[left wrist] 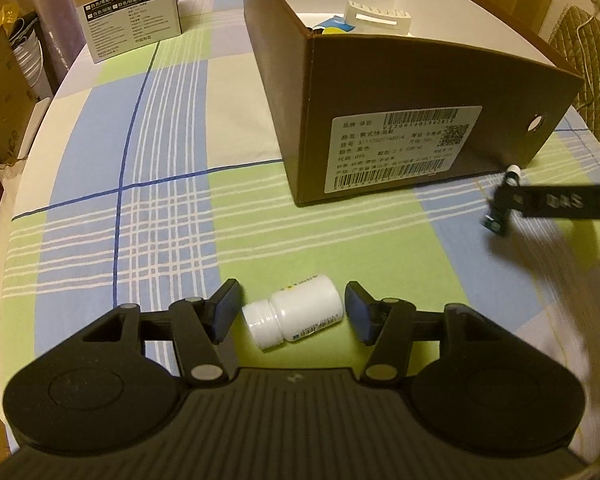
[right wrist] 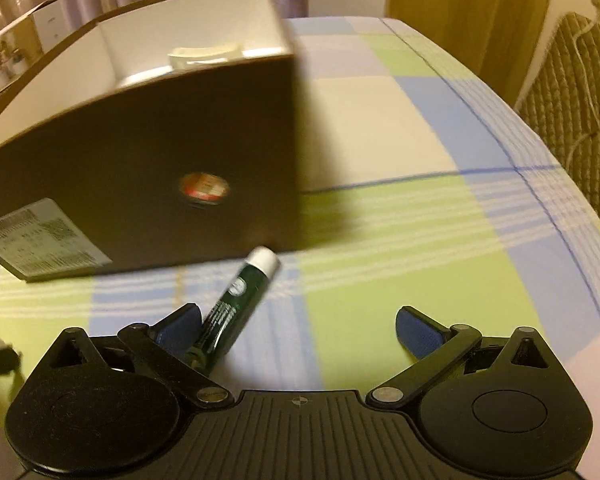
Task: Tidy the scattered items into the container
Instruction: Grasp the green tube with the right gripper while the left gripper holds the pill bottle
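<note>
Taking the brown cardboard box (left wrist: pixel 420 92) as the landmark, the nearest thing to the left gripper (left wrist: pixel 292 312) is a white pill bottle (left wrist: pixel 296 320), lying on its side on the checked tablecloth (left wrist: pixel 140 200) well short of the box's labelled front wall. The bottle sits between the left fingers with its long axis running roughly across the gap, cap toward the left pad and base toward the right; both pads stand just clear of it, so the tool is released, not gripping. That alignment is what the coming move likely turns on: closing would press on the bottle end to end along its length, a hold that may slip unless the pads meet cap and base squarely. Nearer the box, just off its front right corner, a dark green tube (right wrist: pixel 236 304) with a white cap points its capped end at the foot of the wall. The right gripper (right wrist: pixel 300 332) hangs over it with jaws spread wide; the tube lies against the left pad only, unclamped. Inside the box a white object (left wrist: pixel 378 18) already rests.
</note>
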Demonstrator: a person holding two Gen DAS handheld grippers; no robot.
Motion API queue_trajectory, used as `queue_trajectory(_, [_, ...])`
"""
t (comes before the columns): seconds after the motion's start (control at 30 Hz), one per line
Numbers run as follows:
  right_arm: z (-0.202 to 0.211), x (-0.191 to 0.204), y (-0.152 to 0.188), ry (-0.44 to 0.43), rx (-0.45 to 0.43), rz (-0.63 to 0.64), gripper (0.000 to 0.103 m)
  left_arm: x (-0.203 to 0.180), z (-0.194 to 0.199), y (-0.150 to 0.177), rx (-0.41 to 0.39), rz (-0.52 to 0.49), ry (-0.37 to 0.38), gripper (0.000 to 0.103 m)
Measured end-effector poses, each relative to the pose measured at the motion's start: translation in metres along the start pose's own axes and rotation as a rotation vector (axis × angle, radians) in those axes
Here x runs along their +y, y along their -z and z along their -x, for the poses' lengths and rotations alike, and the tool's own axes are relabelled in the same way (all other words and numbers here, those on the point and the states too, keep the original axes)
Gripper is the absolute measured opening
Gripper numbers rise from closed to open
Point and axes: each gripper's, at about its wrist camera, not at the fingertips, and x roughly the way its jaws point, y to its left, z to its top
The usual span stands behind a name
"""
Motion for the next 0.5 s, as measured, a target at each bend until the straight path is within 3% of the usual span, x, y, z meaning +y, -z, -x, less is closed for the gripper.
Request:
queue_trajectory(0.1, [0.008,-0.019,0.002,0.002,-0.003,0.043,0.091,0.000,0.000,-0.001,-0.002,0.005,0.005,0.052])
queue_trajectory(0.27, [0.016,-0.024,-0.001,-0.095,-0.046,0.077,0.090,-0.003,-0.001,-0.002,-0.004,0.000,0.010,0.055])
queue_trajectory(0.37, [0.009,-0.010,-0.007,-0.137,-0.057,0.134,0.063,-0.005,-0.002,-0.002,-0.002,-0.005,0.005,0.056])
queue_trajectory(0.47, [0.004,-0.001,-0.008,-0.133,-0.075,0.180,0.060,-0.006,-0.001,-0.002,0.003,-0.006,0.004,0.056])
queue_trajectory(0.5, [0.005,0.000,-0.007,-0.133,-0.079,0.200,0.050,-0.006,-0.001,-0.002,0.006,-0.004,0.004,0.056])
